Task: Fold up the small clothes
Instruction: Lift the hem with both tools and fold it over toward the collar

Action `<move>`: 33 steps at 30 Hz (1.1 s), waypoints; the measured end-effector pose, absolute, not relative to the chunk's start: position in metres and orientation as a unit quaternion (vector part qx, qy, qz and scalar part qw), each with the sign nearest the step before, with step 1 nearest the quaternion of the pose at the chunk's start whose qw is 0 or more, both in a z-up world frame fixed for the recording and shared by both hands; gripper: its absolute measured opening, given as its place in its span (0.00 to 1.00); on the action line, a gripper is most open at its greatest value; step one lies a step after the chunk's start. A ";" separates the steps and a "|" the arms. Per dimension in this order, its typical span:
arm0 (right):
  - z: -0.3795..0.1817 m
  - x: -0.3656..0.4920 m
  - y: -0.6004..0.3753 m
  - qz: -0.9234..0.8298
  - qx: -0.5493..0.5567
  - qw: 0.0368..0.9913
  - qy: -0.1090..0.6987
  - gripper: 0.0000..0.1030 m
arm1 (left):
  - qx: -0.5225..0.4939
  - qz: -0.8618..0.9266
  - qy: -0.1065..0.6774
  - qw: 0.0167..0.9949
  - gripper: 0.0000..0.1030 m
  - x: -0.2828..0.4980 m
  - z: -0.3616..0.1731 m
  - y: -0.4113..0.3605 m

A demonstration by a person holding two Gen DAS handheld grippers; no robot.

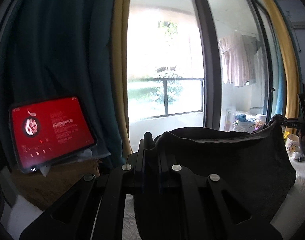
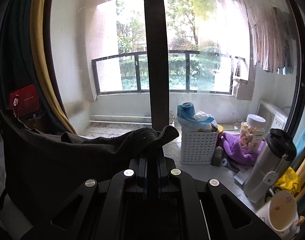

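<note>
Left wrist view showed the dark garment (image 1: 222,160) as the biggest thing in frame, lifted and stretched sideways between the two tools, its upper hem sagging in a shallow curve and its body hanging toward a white textured tabletop (image 1: 128,220). The left gripper (image 1: 150,140) was clenched on one top corner of the cloth, with the fabric caught between the closed fingers. At the far right edge of the same view the right gripper (image 1: 292,123) pinched the opposite corner.

In the right wrist view the same garment (image 2: 52,160) hung to the left, and the right gripper (image 2: 152,146) was closed on a bunched fold of hem that draped over the fingertips.

By my reading, the step in hand was the spread-and-hold: the piece was raised by two corners and held open before being laid or doubled. The next move would call for keeping both grips firm and the hem taut, then lowering the cloth onto the clear white patch so it lands flat, well apart from the clutter on the right.

That clutter ran down in size: a white slatted basket (image 2: 198,148), a steel flask (image 2: 270,164), a clear jar (image 2: 250,132) and a white mug (image 2: 282,214). A red-lit tablet (image 1: 50,130) leaned against the dark curtain on the left.
</note>
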State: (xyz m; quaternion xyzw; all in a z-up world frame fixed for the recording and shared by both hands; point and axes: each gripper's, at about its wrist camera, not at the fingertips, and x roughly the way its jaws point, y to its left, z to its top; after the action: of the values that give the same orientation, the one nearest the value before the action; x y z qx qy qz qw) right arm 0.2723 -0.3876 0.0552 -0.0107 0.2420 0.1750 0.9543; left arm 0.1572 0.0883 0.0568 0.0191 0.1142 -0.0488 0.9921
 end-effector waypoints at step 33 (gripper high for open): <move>-0.042 0.433 -0.332 0.186 -0.037 0.923 0.335 0.06 | -0.011 0.033 0.250 0.968 0.08 0.294 -0.035 0.098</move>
State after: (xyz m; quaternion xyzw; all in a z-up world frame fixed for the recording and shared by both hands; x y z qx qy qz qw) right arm 0.4326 -0.3322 -0.0423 -0.0373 0.3346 0.1862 0.9230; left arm 0.2942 0.0977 -0.0349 -0.0107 0.2503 0.0335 0.9675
